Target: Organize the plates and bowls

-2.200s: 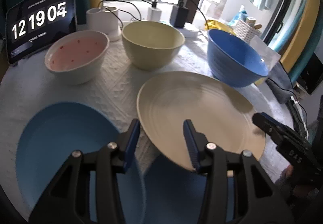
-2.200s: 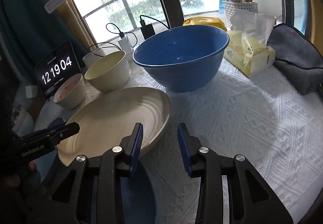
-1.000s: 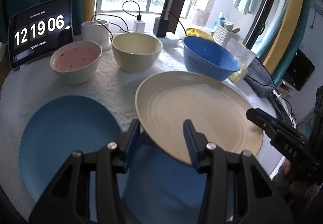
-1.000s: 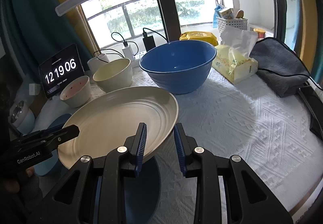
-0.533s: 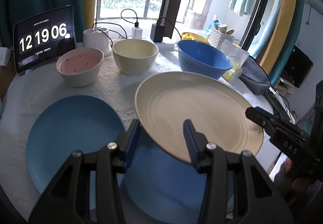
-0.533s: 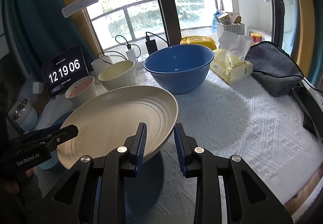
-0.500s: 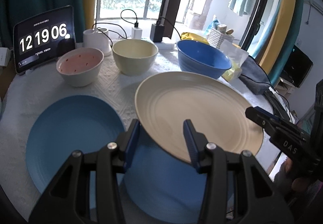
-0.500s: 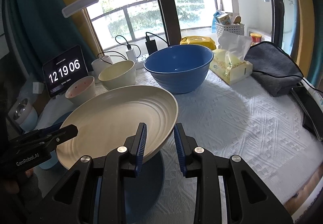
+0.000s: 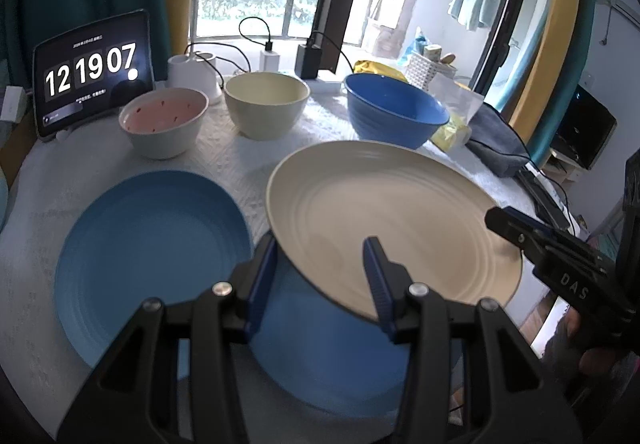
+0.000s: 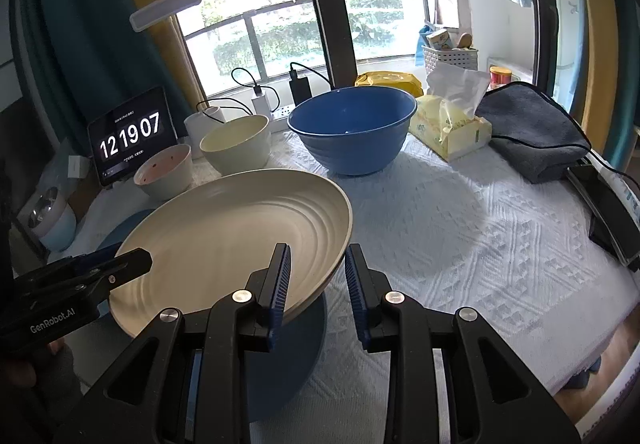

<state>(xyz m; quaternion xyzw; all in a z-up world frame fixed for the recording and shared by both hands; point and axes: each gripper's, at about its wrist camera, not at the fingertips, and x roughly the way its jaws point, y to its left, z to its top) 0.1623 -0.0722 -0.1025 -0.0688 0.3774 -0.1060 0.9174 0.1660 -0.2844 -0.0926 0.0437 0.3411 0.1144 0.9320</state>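
Observation:
A large cream plate (image 9: 392, 211) hangs tilted above the table, held at two rims. My left gripper (image 9: 320, 276) is shut on its near-left rim. My right gripper (image 10: 316, 278) is shut on the opposite rim of the cream plate (image 10: 232, 232). Directly beneath it lies a blue plate (image 9: 320, 348), and a second blue plate (image 9: 148, 240) lies to the left on the white cloth. Behind them stand a pink-lined bowl (image 9: 164, 121), a cream bowl (image 9: 266, 103) and a big blue bowl (image 9: 394, 109).
A tablet clock (image 9: 92, 71), a white cup and chargers with cables line the window side. A tissue box (image 10: 452, 127) and a grey folded cloth (image 10: 532, 127) sit at the right. The table's edge (image 10: 600, 356) runs close by on the right.
Both grippers have drawn back from the bowls together with the cream plate, which stays clamped; the bowls look smaller and more of the lower blue plate shows.

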